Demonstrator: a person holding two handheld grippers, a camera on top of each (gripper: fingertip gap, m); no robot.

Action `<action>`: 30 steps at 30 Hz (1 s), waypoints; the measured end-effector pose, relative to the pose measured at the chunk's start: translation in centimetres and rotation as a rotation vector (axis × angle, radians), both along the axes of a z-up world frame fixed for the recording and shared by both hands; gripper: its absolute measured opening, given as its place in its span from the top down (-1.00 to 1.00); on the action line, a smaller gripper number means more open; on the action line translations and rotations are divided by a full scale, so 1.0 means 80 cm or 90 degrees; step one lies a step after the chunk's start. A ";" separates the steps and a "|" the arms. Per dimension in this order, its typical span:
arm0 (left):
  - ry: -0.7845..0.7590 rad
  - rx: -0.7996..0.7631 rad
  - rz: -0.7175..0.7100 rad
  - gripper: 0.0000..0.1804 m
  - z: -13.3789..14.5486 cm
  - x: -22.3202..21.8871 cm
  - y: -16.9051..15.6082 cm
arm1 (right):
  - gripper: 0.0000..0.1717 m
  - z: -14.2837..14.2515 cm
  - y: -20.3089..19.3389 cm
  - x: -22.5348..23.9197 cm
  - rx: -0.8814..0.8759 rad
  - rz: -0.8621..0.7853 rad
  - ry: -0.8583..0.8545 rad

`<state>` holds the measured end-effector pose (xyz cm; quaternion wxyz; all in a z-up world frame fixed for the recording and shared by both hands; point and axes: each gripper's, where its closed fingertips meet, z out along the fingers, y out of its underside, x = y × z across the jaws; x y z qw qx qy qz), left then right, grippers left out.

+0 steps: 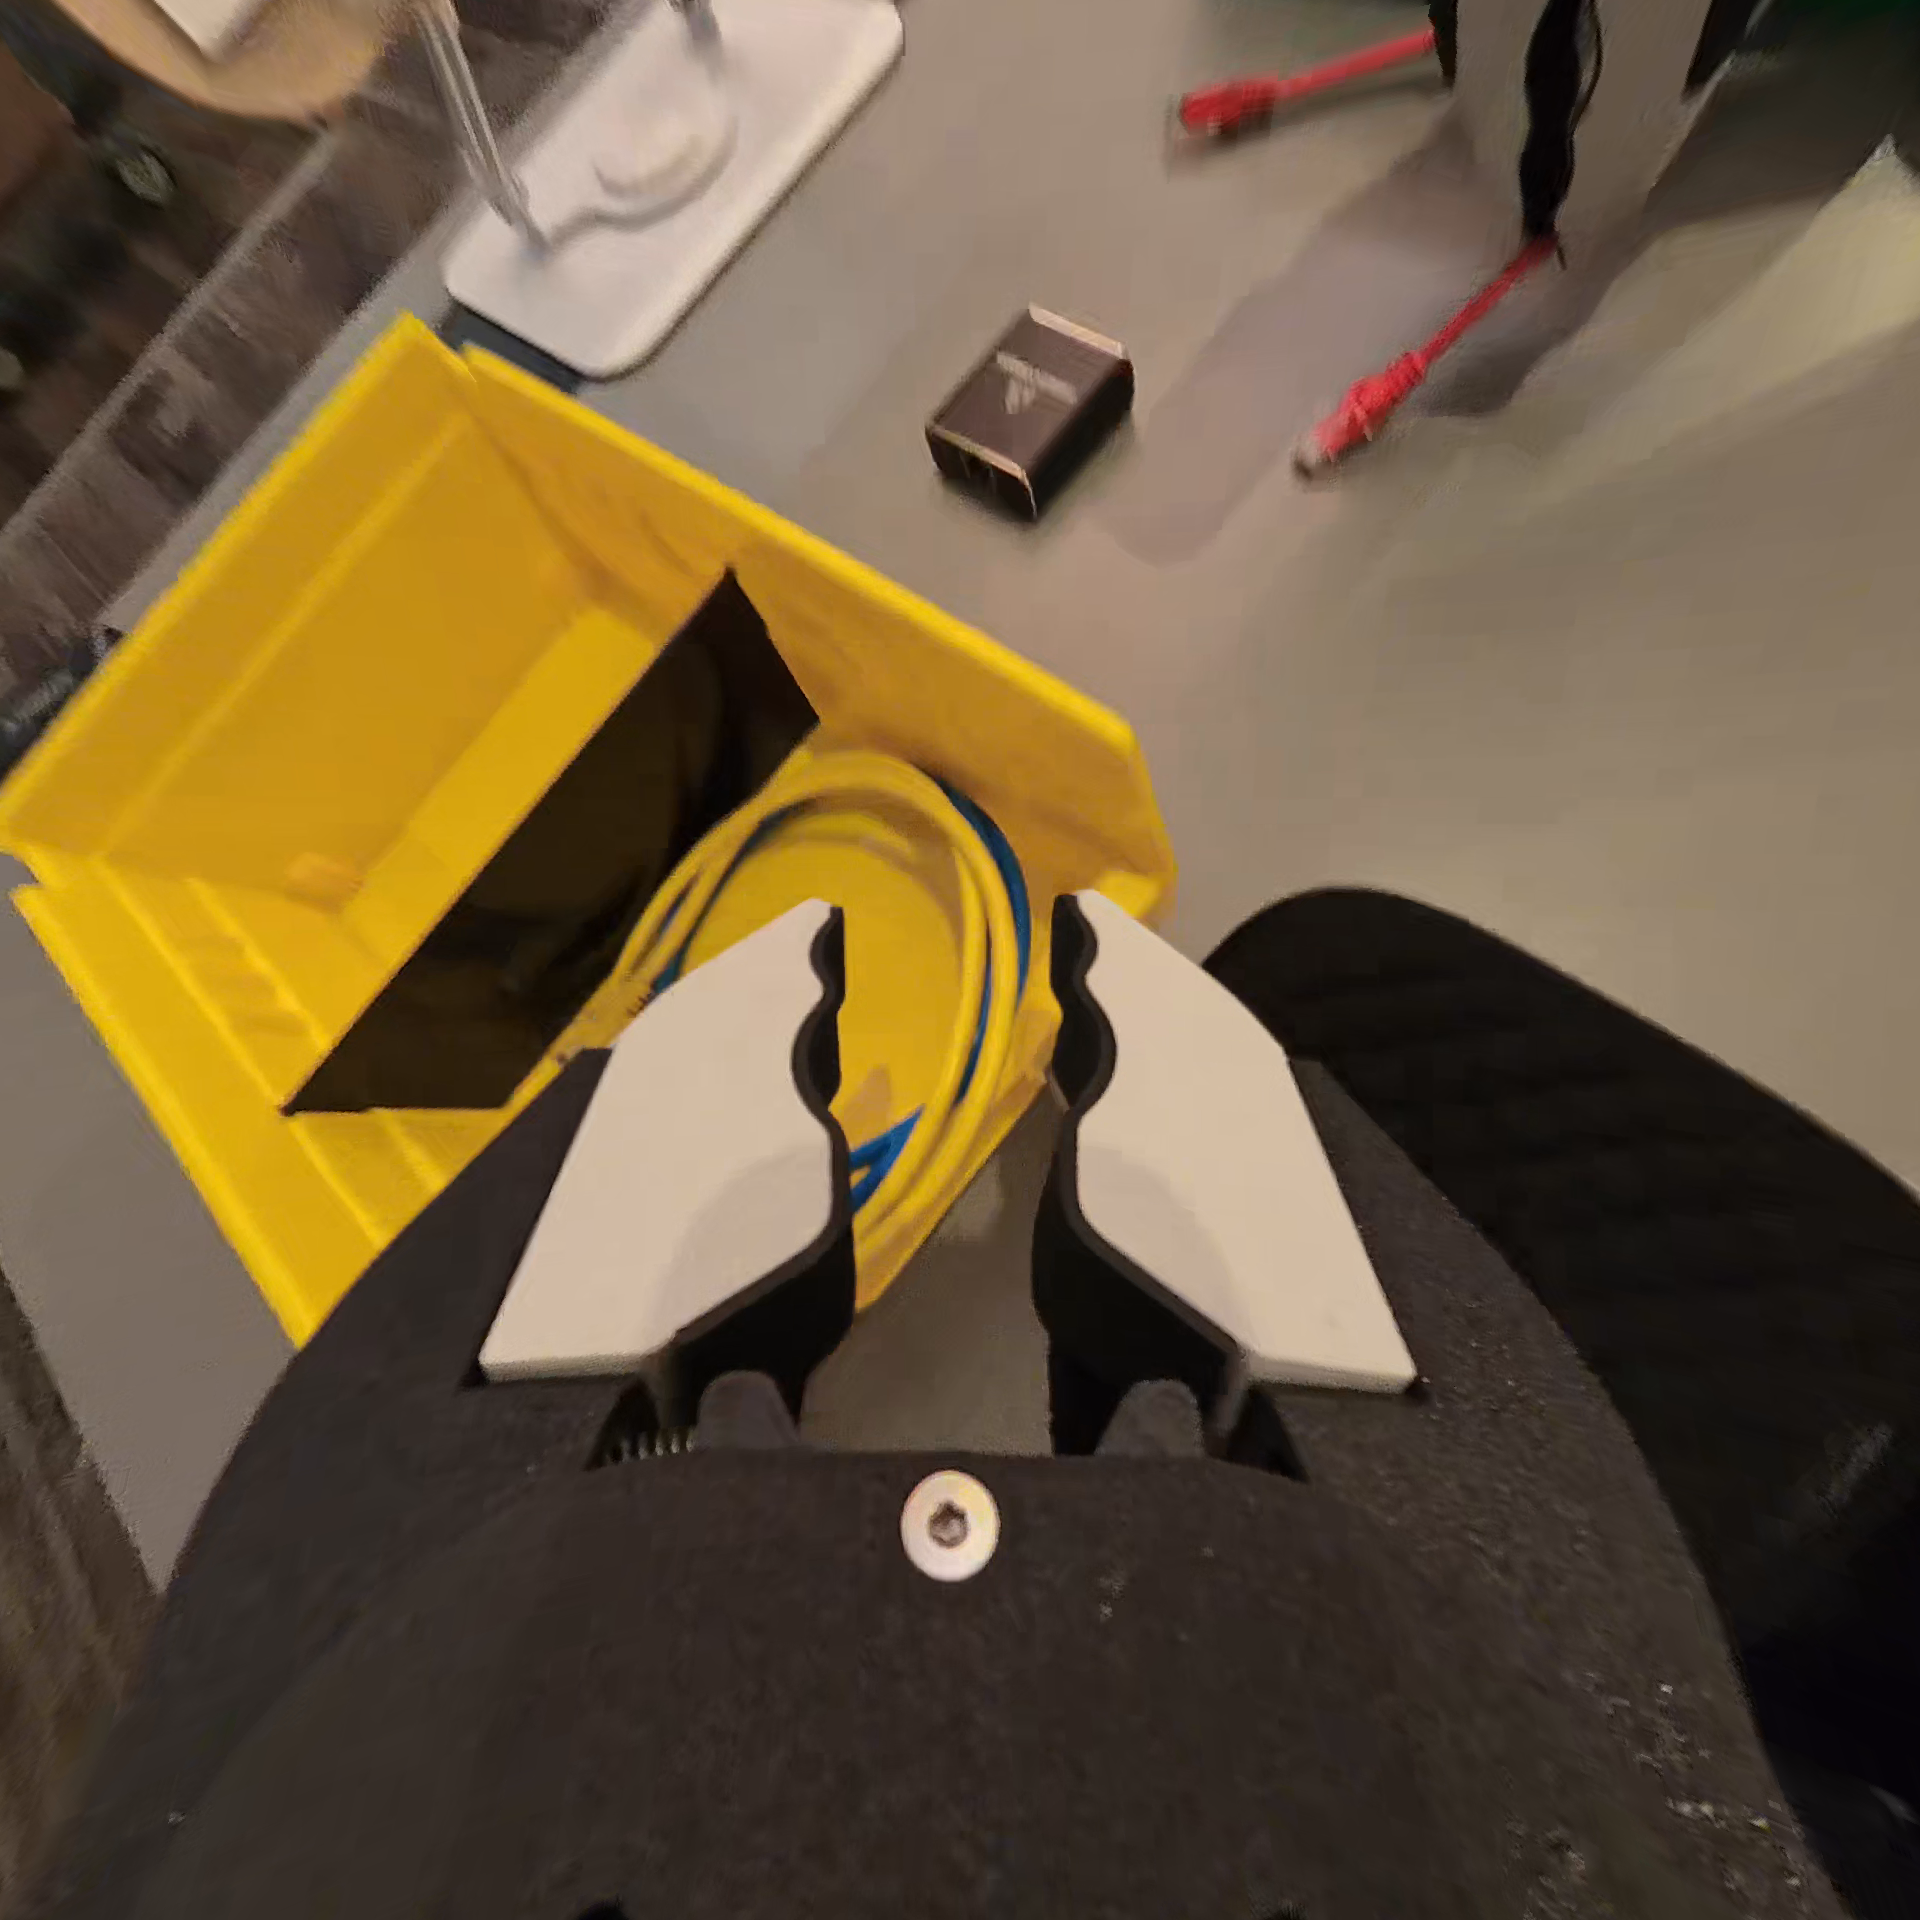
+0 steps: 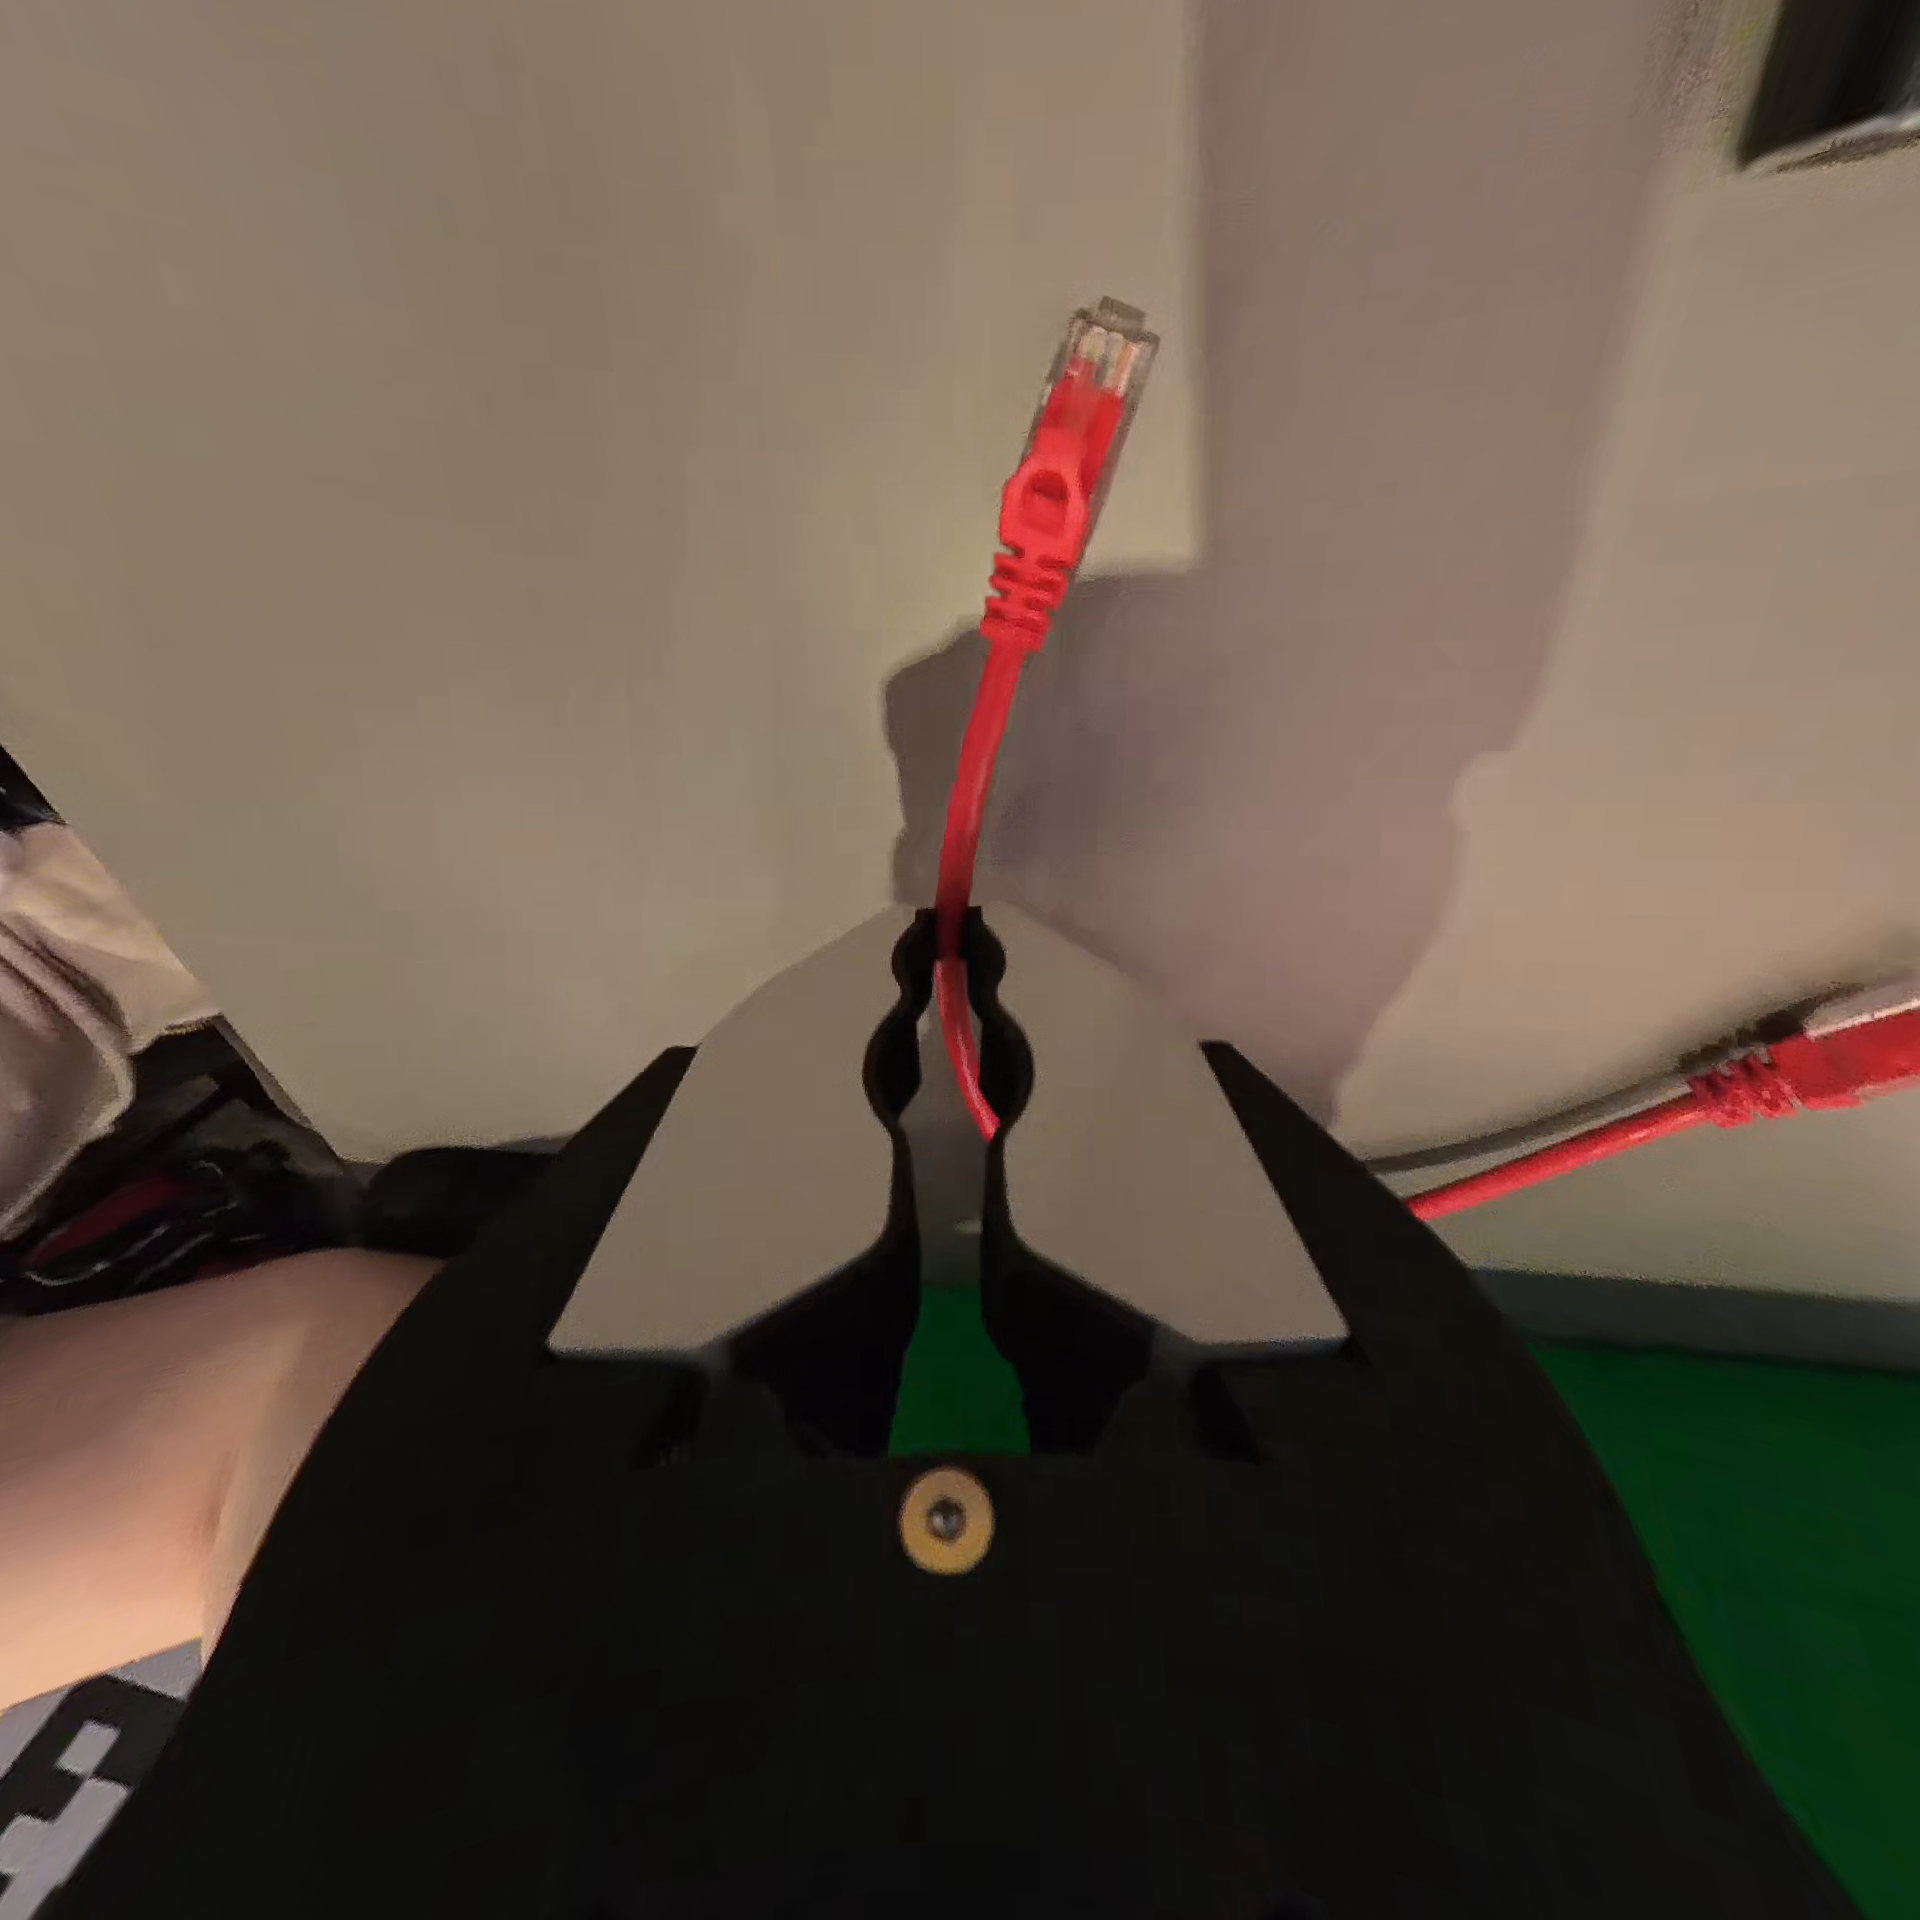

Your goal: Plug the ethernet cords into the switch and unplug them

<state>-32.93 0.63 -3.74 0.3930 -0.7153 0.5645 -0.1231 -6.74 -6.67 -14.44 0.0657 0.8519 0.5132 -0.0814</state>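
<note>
Nothing looks plugged in yet. The right gripper [image 2: 948, 920] pinches a red ethernet cord [image 2: 977, 748], plug at 12 o'clock. The left gripper [image 1: 945, 914] gapes empty over a yellow bin [image 1: 312, 727]; the black switch [image 1: 1029, 410] sits at 12 o'clock, apparently portless of cords.

The bin [image 1: 436, 644] is bright yellow, with yellow [image 1: 977, 935] and blue [image 1: 1013, 883] cables coiled inside. The switch [image 1: 1029, 410] is dark brown-black with silvery ends. The table [image 1: 1455, 727] is grey. The cord [image 2: 977, 769] is red, its plug [image 2: 1107, 348] clear. Both grippers are black with pale grey fingers [image 1: 707, 1143]. A green surface [image 2: 1714, 1558] lies beside the table.
</note>
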 end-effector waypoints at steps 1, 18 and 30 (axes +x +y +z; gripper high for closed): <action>0.009 -0.017 -0.007 0.59 -0.011 -0.005 -0.002 | 0.91 0.000 0.003 -0.002 0.002 -0.008 0.007; 0.073 -0.075 -0.039 0.92 -0.054 -0.025 0.002 | 0.77 0.058 0.039 0.012 0.177 -0.041 0.062; -0.003 0.000 0.056 0.94 0.058 -0.027 0.047 | 0.80 0.097 0.069 0.005 0.308 -0.042 0.109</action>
